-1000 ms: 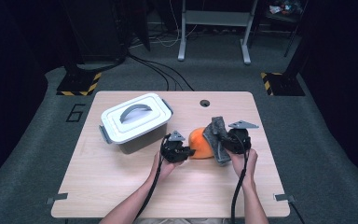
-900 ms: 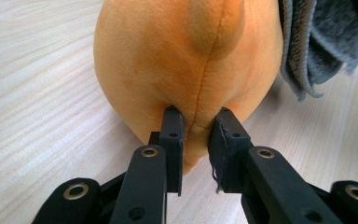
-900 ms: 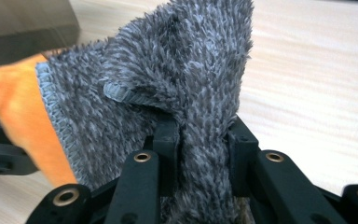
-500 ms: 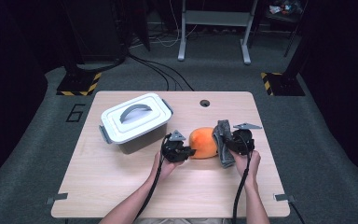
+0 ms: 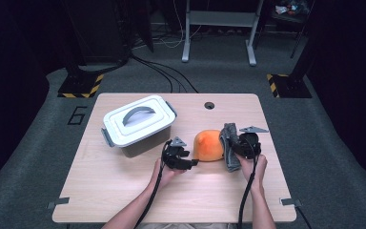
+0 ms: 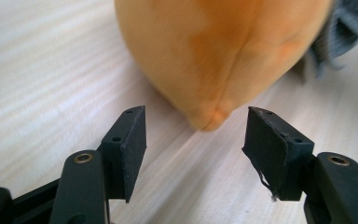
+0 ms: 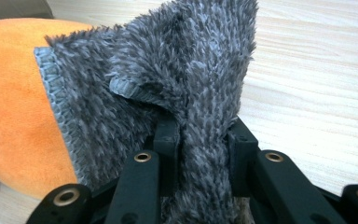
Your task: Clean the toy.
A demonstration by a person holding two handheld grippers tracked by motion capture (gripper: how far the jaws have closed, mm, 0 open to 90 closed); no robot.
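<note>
The right gripper (image 7: 200, 135), jaws clamped on a fold of the grey fuzzy cloth (image 7: 168, 79), has drawn it off the top of the orange plush (image 5: 208, 145) over the last second, so the cloth now stands bunched against the plush's right side. The left gripper (image 6: 193, 140) waits with jaws apart just at the plush's left tip. The uncovering looks nearly done, judging by the bare plush on the table (image 5: 124, 191).

wooden table (image 5: 124, 191): box (image 5: 138, 125), orange plush (image 5: 208, 145)
</note>
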